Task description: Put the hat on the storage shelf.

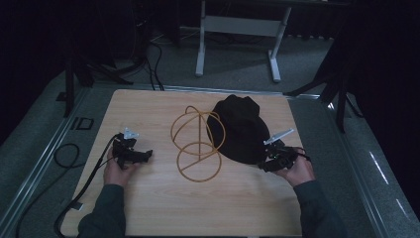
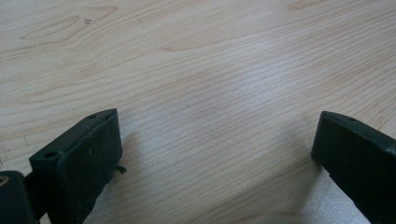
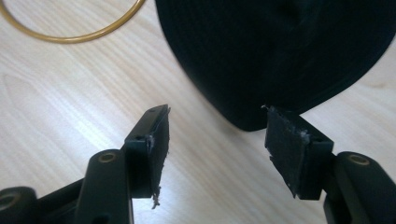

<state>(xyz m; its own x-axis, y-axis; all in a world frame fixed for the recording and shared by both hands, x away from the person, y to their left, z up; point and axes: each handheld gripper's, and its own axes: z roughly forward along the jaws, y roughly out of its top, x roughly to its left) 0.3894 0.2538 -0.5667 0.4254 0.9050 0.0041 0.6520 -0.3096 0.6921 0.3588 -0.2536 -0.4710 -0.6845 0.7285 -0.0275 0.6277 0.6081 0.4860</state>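
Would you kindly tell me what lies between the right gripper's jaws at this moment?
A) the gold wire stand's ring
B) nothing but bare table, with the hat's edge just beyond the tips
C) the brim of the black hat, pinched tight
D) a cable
B: in the right gripper view the right gripper stands open over the table, the black hat just past its tips.

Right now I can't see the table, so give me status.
Both claws open: left over bare table, right at hat brim, not gripping. Wire stand beside hat.
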